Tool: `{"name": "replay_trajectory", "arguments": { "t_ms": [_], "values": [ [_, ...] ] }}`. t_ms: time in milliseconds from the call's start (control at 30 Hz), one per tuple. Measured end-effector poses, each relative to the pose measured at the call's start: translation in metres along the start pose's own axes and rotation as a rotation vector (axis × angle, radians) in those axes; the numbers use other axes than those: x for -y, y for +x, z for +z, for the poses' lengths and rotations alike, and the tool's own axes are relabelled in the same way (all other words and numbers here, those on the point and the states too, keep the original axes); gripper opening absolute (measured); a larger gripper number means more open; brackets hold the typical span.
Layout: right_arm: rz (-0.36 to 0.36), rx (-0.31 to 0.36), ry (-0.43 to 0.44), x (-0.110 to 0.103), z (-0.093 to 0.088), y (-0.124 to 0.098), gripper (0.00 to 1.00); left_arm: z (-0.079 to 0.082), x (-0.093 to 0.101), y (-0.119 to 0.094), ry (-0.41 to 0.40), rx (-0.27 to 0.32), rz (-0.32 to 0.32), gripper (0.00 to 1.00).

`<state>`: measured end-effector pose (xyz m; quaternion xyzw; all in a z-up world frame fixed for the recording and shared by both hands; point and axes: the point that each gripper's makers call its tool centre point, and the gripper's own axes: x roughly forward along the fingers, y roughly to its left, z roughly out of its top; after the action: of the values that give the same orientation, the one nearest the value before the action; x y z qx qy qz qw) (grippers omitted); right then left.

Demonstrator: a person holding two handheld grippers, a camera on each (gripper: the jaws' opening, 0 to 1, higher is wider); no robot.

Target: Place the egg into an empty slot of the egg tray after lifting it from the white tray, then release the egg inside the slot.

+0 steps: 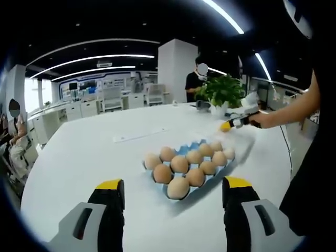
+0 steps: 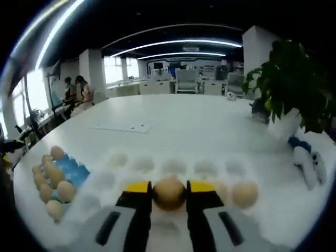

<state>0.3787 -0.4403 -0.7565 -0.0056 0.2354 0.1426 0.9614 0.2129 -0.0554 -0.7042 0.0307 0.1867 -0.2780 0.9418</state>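
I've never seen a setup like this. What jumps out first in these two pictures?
First, the brown egg pinched between the yellow tips of the right claw, just above the white tray, with another egg in the tray beside it. In the left gripper view, the blue egg tray, nearly full of brown eggs, sits on the white table ahead of the open left claw. A leafy potted plant stands further back.
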Motion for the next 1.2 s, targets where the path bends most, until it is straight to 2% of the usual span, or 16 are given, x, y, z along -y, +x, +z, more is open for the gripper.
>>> {"name": "replay_trajectory", "arguments": {
  "t_ms": [133, 400, 633, 767, 1200],
  "values": [
    [0.009, 0.037, 0.038, 0.001, 0.007, -0.007, 0.25, 0.000, 0.001, 0.002, 0.003, -0.001, -0.005, 0.77],
    [0.027, 0.072, 0.040, -0.008, 0.018, -0.017, 0.25, 0.000, 0.000, 0.003, 0.000, -0.001, -0.007, 0.77],
    [0.099, 0.118, 0.065, -0.040, 0.033, -0.018, 0.25, -0.001, 0.001, 0.003, 0.003, 0.001, -0.007, 0.77],
    [0.167, 0.139, 0.059, -0.069, 0.042, -0.015, 0.25, 0.000, -0.001, 0.002, 0.005, 0.003, -0.002, 0.77],
    [0.321, 0.143, 0.076, -0.137, 0.047, 0.002, 0.25, -0.001, 0.000, 0.001, 0.006, 0.001, -0.001, 0.77]
  ]
}}
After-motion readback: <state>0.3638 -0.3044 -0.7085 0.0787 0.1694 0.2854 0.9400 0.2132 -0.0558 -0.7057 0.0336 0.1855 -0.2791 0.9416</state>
